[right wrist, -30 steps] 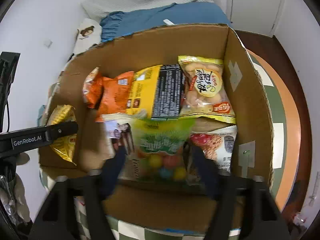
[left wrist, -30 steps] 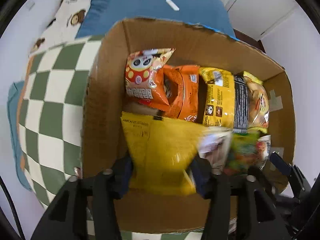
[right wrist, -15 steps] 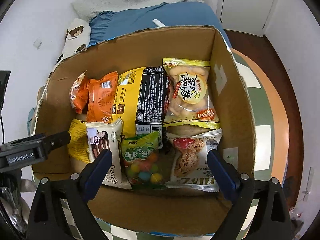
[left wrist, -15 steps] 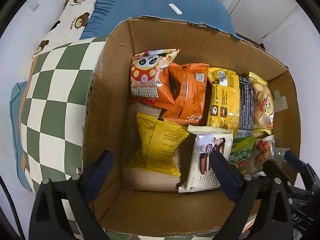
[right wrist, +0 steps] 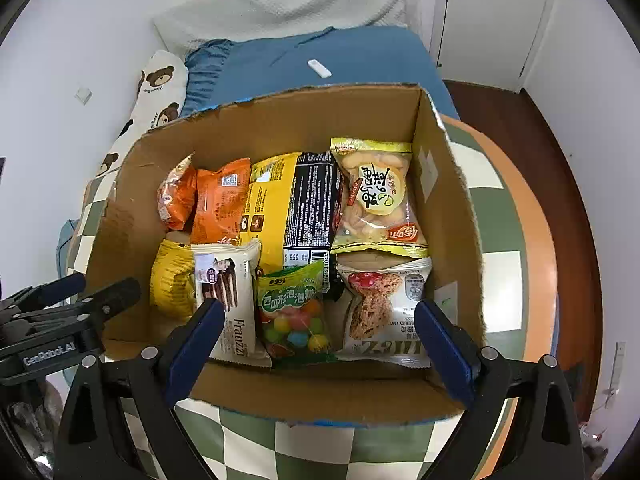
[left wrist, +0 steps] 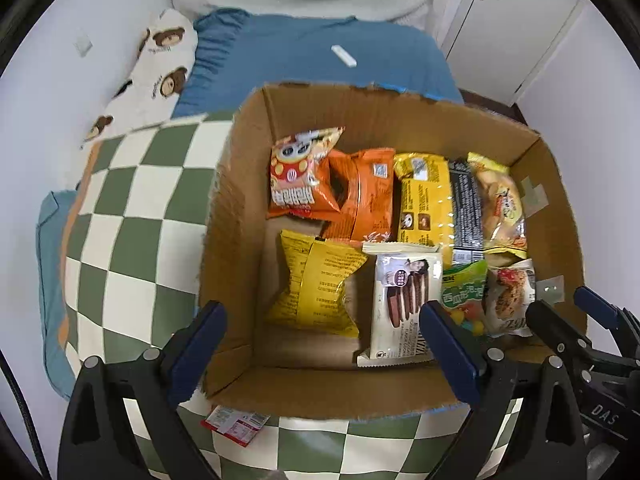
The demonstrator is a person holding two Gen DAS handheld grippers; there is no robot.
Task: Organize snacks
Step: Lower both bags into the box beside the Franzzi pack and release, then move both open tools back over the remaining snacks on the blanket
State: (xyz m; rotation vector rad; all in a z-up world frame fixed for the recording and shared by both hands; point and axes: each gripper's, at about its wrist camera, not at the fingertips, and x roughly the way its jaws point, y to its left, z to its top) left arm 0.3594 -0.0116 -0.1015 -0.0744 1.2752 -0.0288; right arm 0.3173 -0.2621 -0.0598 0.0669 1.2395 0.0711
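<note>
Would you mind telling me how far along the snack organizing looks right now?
Nearly done: the cardboard box holds two rows of packets, including the yellow bag, wafer pack and candy bag. Nothing is in hand; the left tool and right tool are open. One small red-and-white packet lies outside on the checkered cloth.
</note>
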